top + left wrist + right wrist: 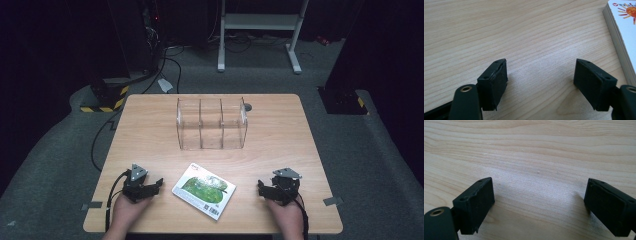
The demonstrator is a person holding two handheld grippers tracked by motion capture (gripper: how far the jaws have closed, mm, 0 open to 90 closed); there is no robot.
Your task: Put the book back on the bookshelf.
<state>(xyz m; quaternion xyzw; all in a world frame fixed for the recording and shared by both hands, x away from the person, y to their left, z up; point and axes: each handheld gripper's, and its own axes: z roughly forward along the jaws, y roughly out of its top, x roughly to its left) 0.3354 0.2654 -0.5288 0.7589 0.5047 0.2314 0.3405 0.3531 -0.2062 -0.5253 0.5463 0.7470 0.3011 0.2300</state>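
A thin book [204, 191] with a green and white cover lies flat near the table's front edge, between my two grippers. Its paged edge and white cover [621, 37] run along the right side of the left gripper view. My left gripper [152, 186] rests low on the wood left of the book, open, with bare table between its pads [496, 82]. My right gripper [263, 189] rests on the table right of the book, also open over bare wood, nothing between its pads [477, 202]. A clear plastic organizer [212, 124] with three compartments stands empty at the table's middle back.
The wooden table [150, 130] has a small dark disc [247, 106] behind the organizer. Tape tabs mark its front corners [333, 201]. Beyond the table stand a white desk frame [260, 30], cables and black equipment on the grey carpet.
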